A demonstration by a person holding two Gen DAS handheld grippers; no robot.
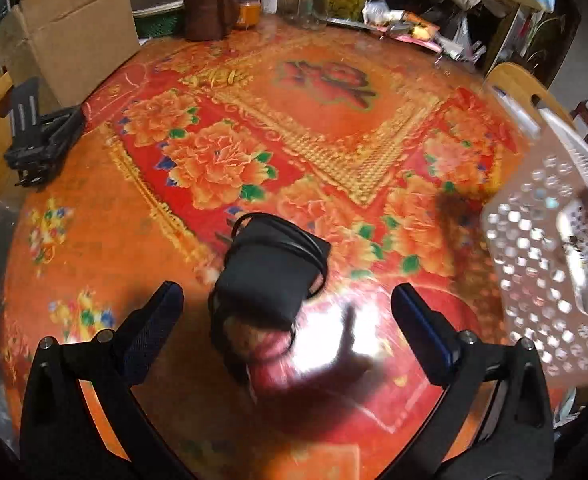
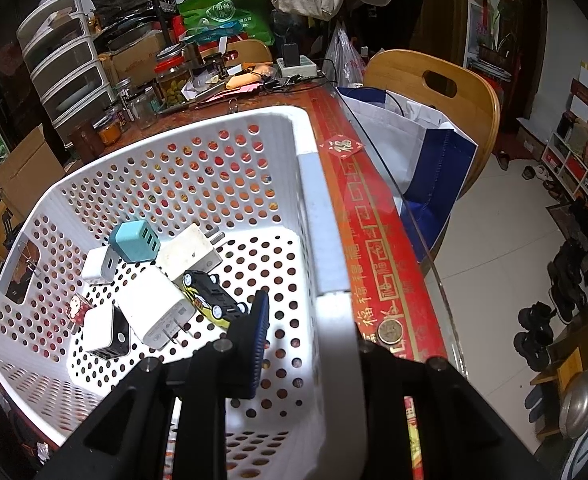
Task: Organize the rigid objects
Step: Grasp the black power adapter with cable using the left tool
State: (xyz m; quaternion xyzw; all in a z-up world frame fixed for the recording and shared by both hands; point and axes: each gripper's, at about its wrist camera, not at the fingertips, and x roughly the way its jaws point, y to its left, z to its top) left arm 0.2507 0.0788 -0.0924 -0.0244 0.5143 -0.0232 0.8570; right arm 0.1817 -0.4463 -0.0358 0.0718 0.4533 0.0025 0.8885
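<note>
Adapter: black power adapter (image 1: 272, 270) with wrapped cord, on tabletop (image 1: 94, 248) just ahead of left gripper (image 1: 286, 300), between its wide-open, empty jaws.
Basket: white perforated basket (image 2: 230, 152) holds chargers and toy car (image 2: 214, 294); right gripper (image 2: 305, 320) jaws clamp its rim.
Step tip: centre on adapter body, avoid cord loops, close squarely.
Writing: red sticker (image 2: 341, 147) reads 福; the rest is illegible.
</note>
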